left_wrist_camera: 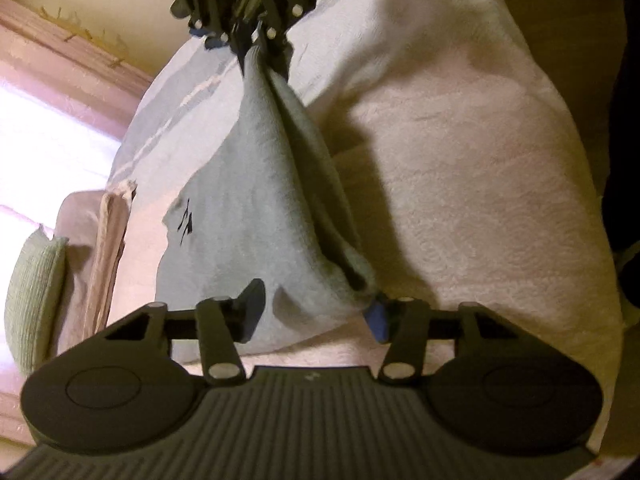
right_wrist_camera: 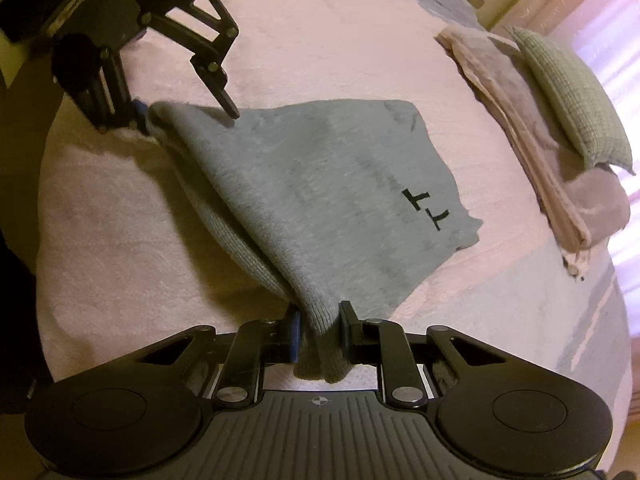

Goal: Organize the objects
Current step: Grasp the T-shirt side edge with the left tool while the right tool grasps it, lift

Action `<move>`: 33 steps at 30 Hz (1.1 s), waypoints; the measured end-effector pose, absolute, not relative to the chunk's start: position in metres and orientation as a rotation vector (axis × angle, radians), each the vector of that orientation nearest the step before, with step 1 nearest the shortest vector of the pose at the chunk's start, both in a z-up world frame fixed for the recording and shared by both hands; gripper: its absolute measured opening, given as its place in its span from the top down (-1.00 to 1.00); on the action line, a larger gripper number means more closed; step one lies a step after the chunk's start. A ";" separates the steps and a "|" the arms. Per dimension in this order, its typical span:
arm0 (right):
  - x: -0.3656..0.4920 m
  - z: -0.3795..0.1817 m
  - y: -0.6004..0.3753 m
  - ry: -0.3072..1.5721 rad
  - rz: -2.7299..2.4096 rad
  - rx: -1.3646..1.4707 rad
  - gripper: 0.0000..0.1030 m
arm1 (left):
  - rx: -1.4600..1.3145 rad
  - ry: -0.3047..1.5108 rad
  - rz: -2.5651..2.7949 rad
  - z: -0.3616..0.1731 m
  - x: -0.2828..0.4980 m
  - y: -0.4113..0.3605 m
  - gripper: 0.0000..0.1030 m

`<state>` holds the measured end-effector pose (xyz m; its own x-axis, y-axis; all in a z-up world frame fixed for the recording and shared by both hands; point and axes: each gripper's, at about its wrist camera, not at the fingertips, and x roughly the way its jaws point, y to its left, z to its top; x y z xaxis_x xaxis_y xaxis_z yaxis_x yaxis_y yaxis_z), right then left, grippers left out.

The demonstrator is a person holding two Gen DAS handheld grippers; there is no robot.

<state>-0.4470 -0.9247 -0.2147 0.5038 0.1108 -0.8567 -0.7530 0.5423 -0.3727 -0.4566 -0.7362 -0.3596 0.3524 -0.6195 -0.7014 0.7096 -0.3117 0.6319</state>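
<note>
A grey knit garment (right_wrist_camera: 320,184) with a black mark (right_wrist_camera: 426,208) lies partly lifted over a pink blanket (right_wrist_camera: 320,40) on a bed. My right gripper (right_wrist_camera: 320,332) is shut on its ribbed edge, which bunches between the fingers. The left gripper (right_wrist_camera: 186,116) stands open at the opposite corner, one finger above the cloth and one beside it. In the left wrist view the garment (left_wrist_camera: 248,200) stretches from my open left gripper (left_wrist_camera: 316,312) up to the right gripper (left_wrist_camera: 256,40), which pinches its far end.
A folded pinkish cloth (right_wrist_camera: 520,140) and a green pillow (right_wrist_camera: 576,96) lie at the right of the bed; the pillow (left_wrist_camera: 36,300) shows at the left in the left wrist view. Grey striped bedding (right_wrist_camera: 540,320) borders the blanket. A bright window (left_wrist_camera: 40,140) is beyond.
</note>
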 end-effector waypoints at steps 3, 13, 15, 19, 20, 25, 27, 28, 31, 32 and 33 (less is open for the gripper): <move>-0.455 -0.215 -0.923 0.885 0.617 -0.883 0.71 | 1.319 0.121 -1.351 -0.350 -0.457 -0.734 0.57; -0.497 -0.192 -0.919 0.914 0.683 -0.880 0.74 | 1.091 0.346 -1.399 -0.277 -0.458 -0.717 0.73; -0.514 -0.183 -0.915 0.942 0.710 -0.855 0.74 | 1.043 0.408 -1.429 -0.265 -0.466 -0.709 0.73; -0.549 -0.166 -0.906 1.013 0.792 -0.814 0.74 | 0.984 0.524 -1.494 -0.248 -0.492 -0.690 0.73; -0.555 -0.165 -0.903 1.031 0.811 -0.806 0.74 | 0.970 0.552 -1.508 -0.245 -0.498 -0.686 0.73; -0.558 -0.159 -0.895 1.093 0.865 -0.792 0.74 | 0.909 0.655 -1.544 -0.239 -0.502 -0.680 0.73; -0.547 -0.155 -0.898 1.109 0.853 -0.762 0.74 | 0.883 0.664 -1.549 -0.236 -0.493 -0.680 0.73; -0.542 -0.153 -0.898 1.118 0.846 -0.744 0.74 | 0.861 0.676 -1.552 -0.234 -0.486 -0.681 0.73; -0.531 -0.143 -0.898 1.150 0.864 -0.714 0.74 | 0.800 0.711 -1.567 -0.227 -0.472 -0.681 0.74; -0.529 -0.138 -0.898 1.157 0.879 -0.715 0.74 | 0.772 0.733 -1.573 -0.223 -0.466 -0.681 0.74; -0.525 -0.132 -0.898 1.154 0.889 -0.719 0.74 | 0.749 0.749 -1.580 -0.219 -0.459 -0.680 0.74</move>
